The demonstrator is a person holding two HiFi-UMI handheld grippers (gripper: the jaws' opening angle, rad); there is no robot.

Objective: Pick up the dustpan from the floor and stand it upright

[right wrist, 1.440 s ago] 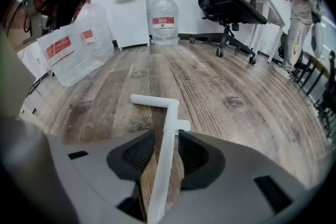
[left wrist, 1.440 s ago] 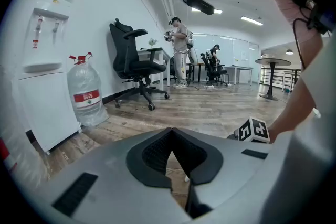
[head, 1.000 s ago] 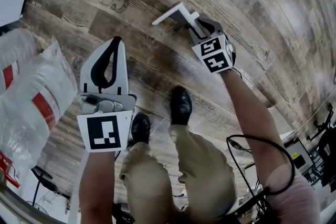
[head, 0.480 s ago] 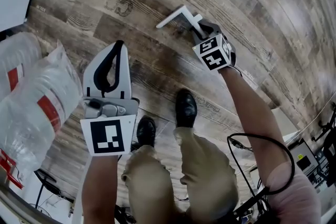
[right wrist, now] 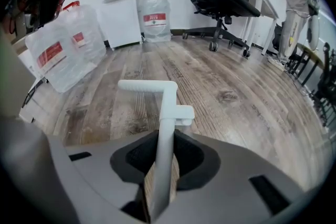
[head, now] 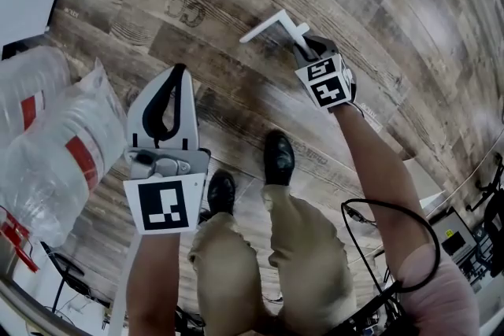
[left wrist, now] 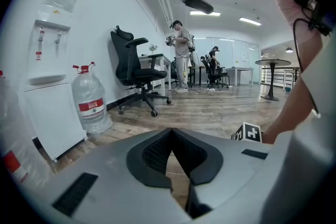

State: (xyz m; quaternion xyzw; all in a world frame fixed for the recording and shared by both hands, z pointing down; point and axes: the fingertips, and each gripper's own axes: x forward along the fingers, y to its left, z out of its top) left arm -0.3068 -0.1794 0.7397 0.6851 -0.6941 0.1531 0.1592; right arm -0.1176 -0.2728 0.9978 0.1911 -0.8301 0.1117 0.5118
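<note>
Item: thin white plastic dustpan handle (right wrist: 166, 118), L-shaped top; light, stiff, probably slick. My right gripper (right wrist: 161, 157) fingers clench its shaft; left gripper (left wrist: 171, 136) fingers closed, empty.

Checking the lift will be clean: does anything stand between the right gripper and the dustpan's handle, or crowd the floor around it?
Nothing visible does. The right gripper has its jaws shut directly on the dustpan's white handle, and the wooden floor around it is bare. The water bottles stand off to the side.

Floor plank (head: 189, 12) stamped perhaps "G5"; bottle label (left wrist: 90, 106) illegible.
</note>
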